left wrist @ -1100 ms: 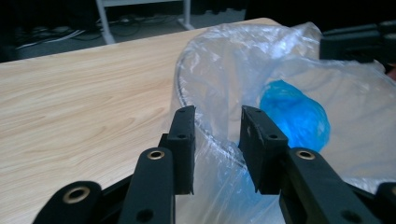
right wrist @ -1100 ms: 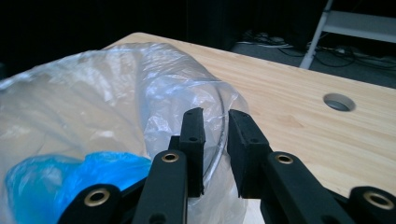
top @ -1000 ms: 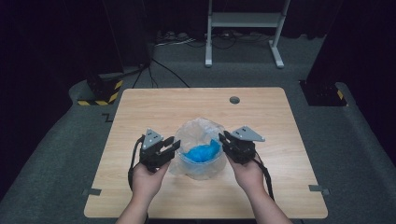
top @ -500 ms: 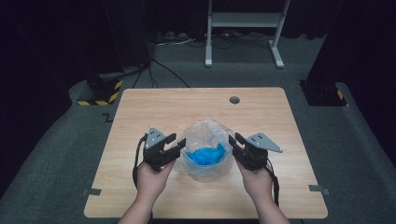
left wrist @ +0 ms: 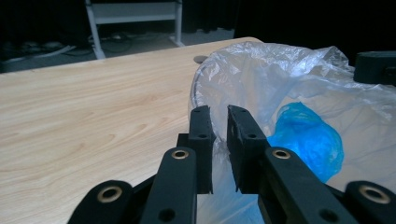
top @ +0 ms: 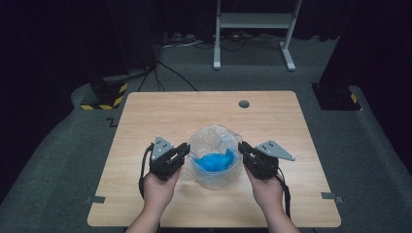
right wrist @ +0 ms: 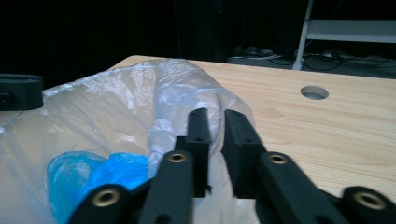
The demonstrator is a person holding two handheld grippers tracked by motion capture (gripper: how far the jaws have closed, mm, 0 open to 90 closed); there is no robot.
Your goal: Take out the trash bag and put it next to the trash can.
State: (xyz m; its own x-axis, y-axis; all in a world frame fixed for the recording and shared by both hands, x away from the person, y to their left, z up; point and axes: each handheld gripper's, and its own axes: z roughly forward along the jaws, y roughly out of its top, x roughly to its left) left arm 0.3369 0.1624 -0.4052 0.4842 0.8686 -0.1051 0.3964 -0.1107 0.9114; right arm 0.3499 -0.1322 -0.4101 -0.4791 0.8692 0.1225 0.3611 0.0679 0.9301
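Clear plastic bag (top: 214,145) lines a round container near the middle of the wooden counter (top: 160,111), its crinkled film draped over the rim all the way round. Down in the bag lies a crumpled blue plastic wad (top: 214,160), low against the film.

2 tongs meet the bag from opposite sides. The left tongs (top: 183,151) sit at the bag's left edge, held in the person's left hand (top: 156,187). In the left gripper view its 2 black jaws have just been closing and now stand with only a narrow gap, with the film at the container's rim pinched between them (left wrist: 218,140). The blue wad (left wrist: 303,140) shows just beyond, to the right of those jaws.

The right tongs (top: 242,148) sit at the bag's right edge, in the right hand (top: 267,191). Its jaws have likewise just been closing and are nearly together, nipping a fold of the film (right wrist: 212,126) at the rim. The blue wad (right wrist: 93,177) shows low at the left of that view, inside the bag.

Both tongs lie roughly level with each other, with the bag between them. A round cable hole (top: 244,104) sits in the counter farther back, well apart from the bag.
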